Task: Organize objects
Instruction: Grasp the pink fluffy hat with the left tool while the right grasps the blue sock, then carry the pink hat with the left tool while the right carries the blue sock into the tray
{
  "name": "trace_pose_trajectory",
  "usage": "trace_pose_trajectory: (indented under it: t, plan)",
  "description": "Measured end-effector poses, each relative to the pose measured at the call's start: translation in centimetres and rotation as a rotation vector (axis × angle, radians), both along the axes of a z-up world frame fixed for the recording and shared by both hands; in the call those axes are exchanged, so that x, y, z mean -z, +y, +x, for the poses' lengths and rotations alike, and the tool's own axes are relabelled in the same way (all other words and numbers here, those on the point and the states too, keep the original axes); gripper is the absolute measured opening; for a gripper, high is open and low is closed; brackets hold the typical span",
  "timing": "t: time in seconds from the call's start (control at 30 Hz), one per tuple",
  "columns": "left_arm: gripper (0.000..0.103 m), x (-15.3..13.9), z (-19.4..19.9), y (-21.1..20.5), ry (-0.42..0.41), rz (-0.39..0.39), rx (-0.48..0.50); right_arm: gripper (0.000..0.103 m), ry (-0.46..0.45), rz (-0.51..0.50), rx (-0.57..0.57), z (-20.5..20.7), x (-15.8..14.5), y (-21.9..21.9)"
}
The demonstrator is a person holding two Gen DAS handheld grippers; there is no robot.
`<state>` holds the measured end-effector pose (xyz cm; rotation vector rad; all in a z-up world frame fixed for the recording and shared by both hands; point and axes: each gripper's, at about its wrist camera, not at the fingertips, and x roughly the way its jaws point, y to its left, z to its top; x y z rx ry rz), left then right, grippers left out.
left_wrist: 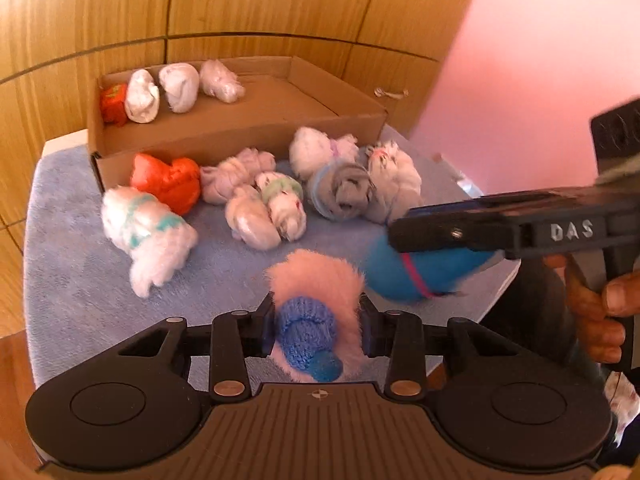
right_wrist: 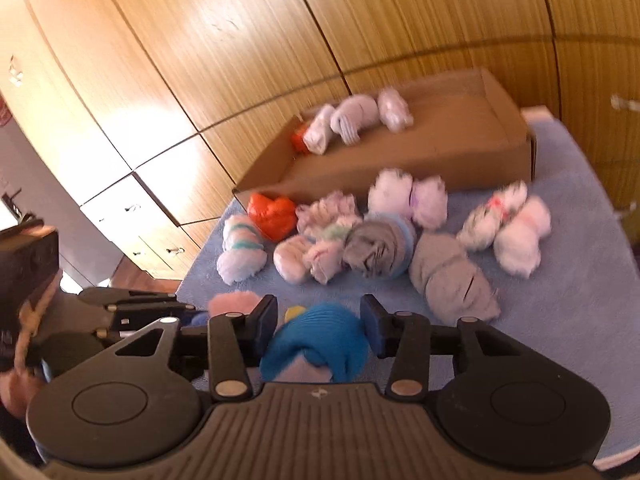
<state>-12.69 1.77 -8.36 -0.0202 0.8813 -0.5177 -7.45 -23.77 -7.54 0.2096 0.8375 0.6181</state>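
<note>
The left tool (left_wrist: 318,326) is clamped on a pink fluffy sock roll (left_wrist: 320,280) with a blue knit cuff, held just above the blue cloth (left_wrist: 80,280) covering the bench. The right tool (right_wrist: 319,330) grips a blue sock roll (right_wrist: 320,340) just beside it, to the right. Beyond them, loose rolls lie on the cloth: a grey roll (right_wrist: 452,276), an orange roll (left_wrist: 168,182) against the box, and several white ones. The cardboard box (left_wrist: 240,136) stands at the bench's far edge, with one orange and three white rolls lined along its back wall.
</note>
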Motion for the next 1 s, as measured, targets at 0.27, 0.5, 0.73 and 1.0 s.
trace_pose_trajectory:
  t: [0.27, 0.5, 0.73, 1.0]
  plan:
    - [0.046, 1.8, 0.8, 0.2, 0.049, 0.013, -0.049, 0.041, -0.035, -0.102, -0.011, 0.1, 2.0, -0.7]
    - [0.047, 1.9, 1.2, 0.2, 0.05, 0.0, -0.058, 0.055, -0.116, -0.129, -0.01, -0.1, 2.6, -1.4]
    - [0.049, 2.0, 1.1, 0.0, 0.047, -0.003, -0.06, 0.069, -0.217, -0.104, -0.065, -1.8, 1.5, -3.2]
    - [0.049, 1.9, 1.2, 0.1, 0.059, -0.003, -0.058, 0.075, -0.369, -0.294, -0.464, -4.0, 0.3, -3.5]
